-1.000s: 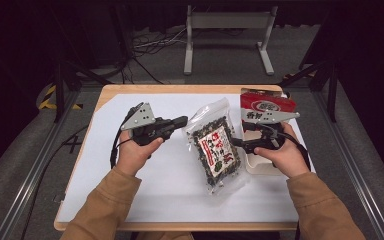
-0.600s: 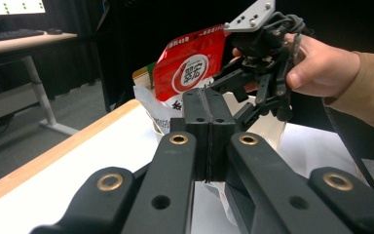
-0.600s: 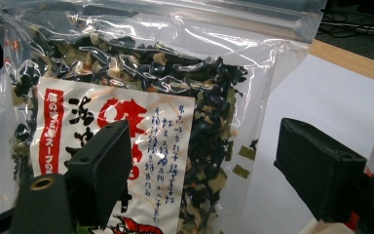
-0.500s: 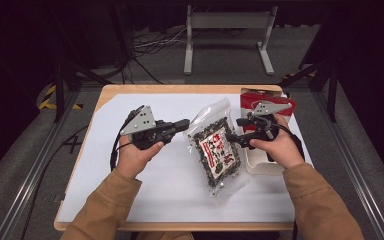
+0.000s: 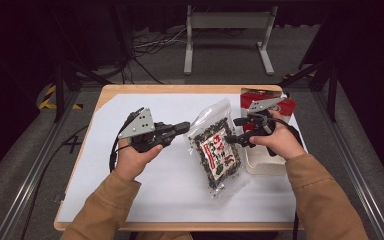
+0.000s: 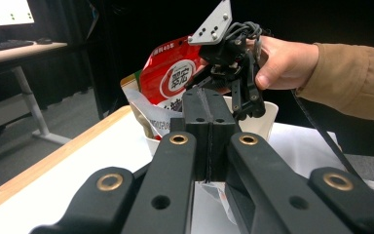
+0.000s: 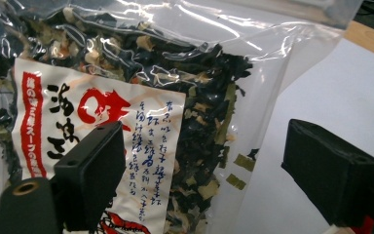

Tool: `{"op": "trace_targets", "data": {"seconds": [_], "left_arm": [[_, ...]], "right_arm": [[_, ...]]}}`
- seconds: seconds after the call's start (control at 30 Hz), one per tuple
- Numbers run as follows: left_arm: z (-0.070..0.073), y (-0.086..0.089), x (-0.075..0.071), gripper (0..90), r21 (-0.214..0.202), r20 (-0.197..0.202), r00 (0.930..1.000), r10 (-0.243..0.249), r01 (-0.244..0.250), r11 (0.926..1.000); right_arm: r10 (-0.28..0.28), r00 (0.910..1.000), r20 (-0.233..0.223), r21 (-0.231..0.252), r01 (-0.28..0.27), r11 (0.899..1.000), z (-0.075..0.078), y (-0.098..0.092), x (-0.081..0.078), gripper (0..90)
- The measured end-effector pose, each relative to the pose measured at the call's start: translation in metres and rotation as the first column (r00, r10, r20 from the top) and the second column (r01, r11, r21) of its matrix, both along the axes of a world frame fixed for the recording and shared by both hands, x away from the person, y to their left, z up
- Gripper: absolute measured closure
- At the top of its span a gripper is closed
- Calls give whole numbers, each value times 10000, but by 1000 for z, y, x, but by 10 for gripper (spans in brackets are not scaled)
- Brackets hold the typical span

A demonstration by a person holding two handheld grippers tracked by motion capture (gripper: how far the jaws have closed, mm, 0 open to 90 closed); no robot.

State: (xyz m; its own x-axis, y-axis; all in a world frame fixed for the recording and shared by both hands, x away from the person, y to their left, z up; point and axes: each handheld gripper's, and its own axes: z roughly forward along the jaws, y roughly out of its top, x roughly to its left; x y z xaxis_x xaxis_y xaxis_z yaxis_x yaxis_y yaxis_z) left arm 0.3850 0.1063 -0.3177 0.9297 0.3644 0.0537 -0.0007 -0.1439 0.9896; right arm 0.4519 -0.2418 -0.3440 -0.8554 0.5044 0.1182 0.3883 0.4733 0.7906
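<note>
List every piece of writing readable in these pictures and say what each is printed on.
Clear bag of dried seaweed, white label, red strip: "海の幸スープ", the rest cut off.
Same label, large characters: partly hidden by the right gripper jaw; not readable for sure.
Same label, blue handwritten columns: too small to read.
Red packet in the white tub: white oval emblem, blurred, not readable.

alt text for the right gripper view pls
A clear plastic bag of dried seaweed mix with a white and red printed label lies close ahead on the white table cover. The right hand-held gripper has open jaws rising from the bottom edge, one before the label and one over the cover.
</note>
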Motion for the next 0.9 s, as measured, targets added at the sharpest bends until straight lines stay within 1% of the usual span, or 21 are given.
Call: {"op": "trace_targets", "data": {"seconds": [0.07,0.13,0.2,0.47,0.6,0.67,0.7,0.8,0.83,0.87,0.9], "left_arm": [[0,0,0,900,-5,18,10000,-9,9,10000],[0,0,-1,900,19,52,10000,-83,83,10000],[0,0,-1,900,1,33,9999,-100,100,9999],[0,0,-1,900,-9,57,9998,-170,170,9999],[0,0,-2,900,-11,74,9997,-238,238,9997],[0,-1,-2,900,-19,65,9997,-234,234,9997],[0,-1,-2,900,-43,71,9997,-247,248,9997],[0,-1,-2,900,-33,83,9997,-243,244,9997],[-1,-1,-1,900,-64,32,9997,-250,250,9997],[-1,-1,-1,900,-44,40,9997,-247,247,9997],[-1,0,0,900,-48,34,9997,-256,256,9997]], "right_arm": [[227,9997,-79,22,-226,9997,0,1,1,159],[364,9990,-269,82,-362,9993,-1,2,3,153],[483,9981,-380,-24,-485,9988,-2,3,6,153],[641,9967,-494,-18,-643,9979,-4,5,10,153],[491,9977,-467,-86,-496,9987,-6,5,14,148],[528,9974,-481,-103,-533,9985,-6,4,14,148],[632,9966,-534,-102,-638,9979,-7,4,15,148],[719,9958,-564,-42,-723,9974,-8,5,15,151],[772,9953,-591,11,-773,9970,-7,6,14,158],[917,9933,-708,226,-903,9957,-7,7,13,203],[1014,9915,-815,324,-990,9946,-6,8,13,210]]}}
